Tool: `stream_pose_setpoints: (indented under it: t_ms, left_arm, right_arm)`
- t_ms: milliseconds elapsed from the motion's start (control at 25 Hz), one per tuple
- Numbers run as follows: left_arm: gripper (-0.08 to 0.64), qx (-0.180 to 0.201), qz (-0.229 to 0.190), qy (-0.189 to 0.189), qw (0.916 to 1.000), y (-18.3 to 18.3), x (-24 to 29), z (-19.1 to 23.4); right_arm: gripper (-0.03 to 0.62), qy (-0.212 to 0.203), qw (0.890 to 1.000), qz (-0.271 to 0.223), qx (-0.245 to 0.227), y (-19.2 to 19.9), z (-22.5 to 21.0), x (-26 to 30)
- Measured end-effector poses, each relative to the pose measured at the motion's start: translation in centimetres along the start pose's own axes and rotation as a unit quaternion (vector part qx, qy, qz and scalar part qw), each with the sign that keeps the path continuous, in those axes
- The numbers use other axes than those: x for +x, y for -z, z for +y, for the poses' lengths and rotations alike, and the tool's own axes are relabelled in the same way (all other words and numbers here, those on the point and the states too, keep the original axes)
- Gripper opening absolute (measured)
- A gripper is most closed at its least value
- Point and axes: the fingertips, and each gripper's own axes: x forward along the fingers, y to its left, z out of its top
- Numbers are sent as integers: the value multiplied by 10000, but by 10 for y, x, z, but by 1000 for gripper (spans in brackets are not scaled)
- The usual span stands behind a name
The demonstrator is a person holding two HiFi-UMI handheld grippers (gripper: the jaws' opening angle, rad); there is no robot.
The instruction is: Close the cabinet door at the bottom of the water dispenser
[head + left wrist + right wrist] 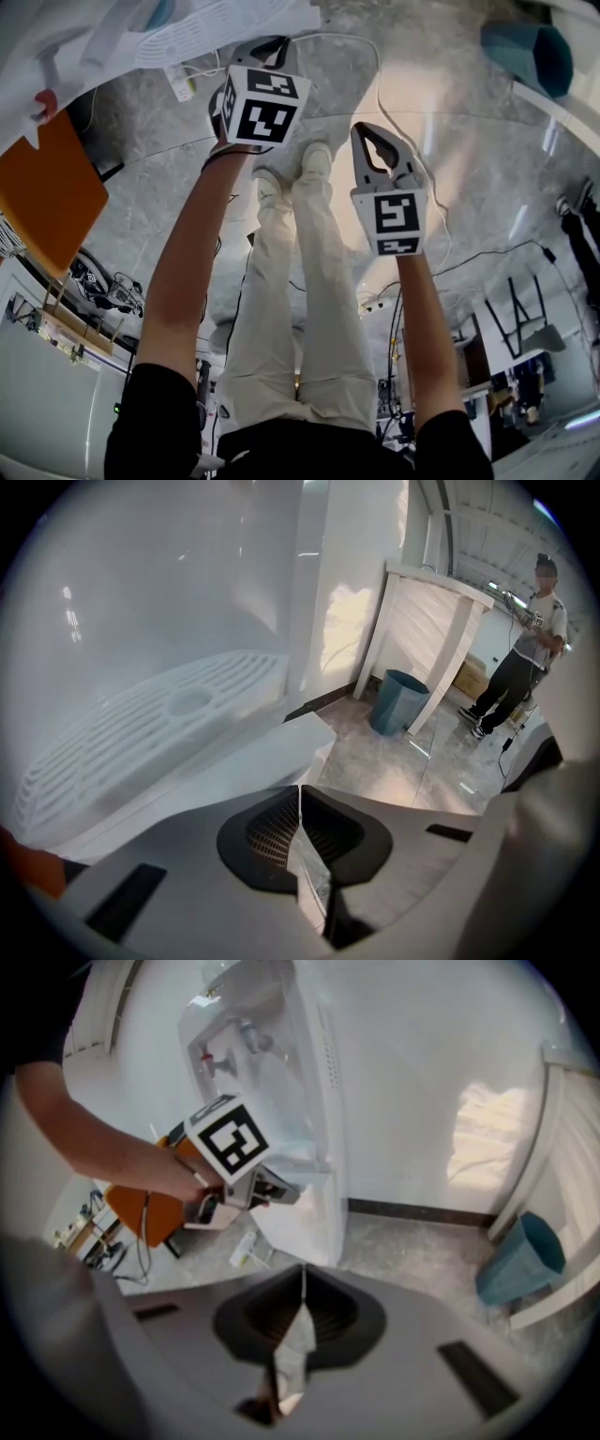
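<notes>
The white water dispenser point(281, 1082) stands against the wall, its taps at the top. Its ribbed drip tray point(141, 742) fills the left of the left gripper view. My left gripper point(265, 49) is shut and empty, its tip right up at the dispenser's front just below the tray point(211, 23); in the right gripper view the left gripper point(272, 1190) sits above the white lower cabinet front point(295, 1227). I cannot tell whether it touches, or how the door stands. My right gripper point(368, 136) hangs back over the floor, shut on nothing point(302, 1274).
An orange panel point(47, 187) stands left of the dispenser, with a power strip point(242, 1249) and cables on the floor below it. A teal bin point(520, 1260) sits beside a white frame point(441, 639) to the right. A person point(520, 663) stands farther off.
</notes>
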Motion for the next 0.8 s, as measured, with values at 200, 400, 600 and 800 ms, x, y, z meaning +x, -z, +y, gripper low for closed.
stream_pose_setpoints:
  t_ms: [200,400,600,800]
  left_arm:
    - [20,356,-36,-151,9992,-3,5,2]
    - [20,561,-69,-299,9980,-4,9,7]
    - [21,525,-133,-415,9977,-7,13,9]
    - [21,433,-252,-635,9967,-13,17,16]
  right_arm:
    - [35,7,10000,30,1,4,-4,1]
    - [35,39,10000,62,20,8,-8,1]
    - [35,31,10000,81,20,10,-9,3]
    - [35,41,9999,93,16,11,-14,6]
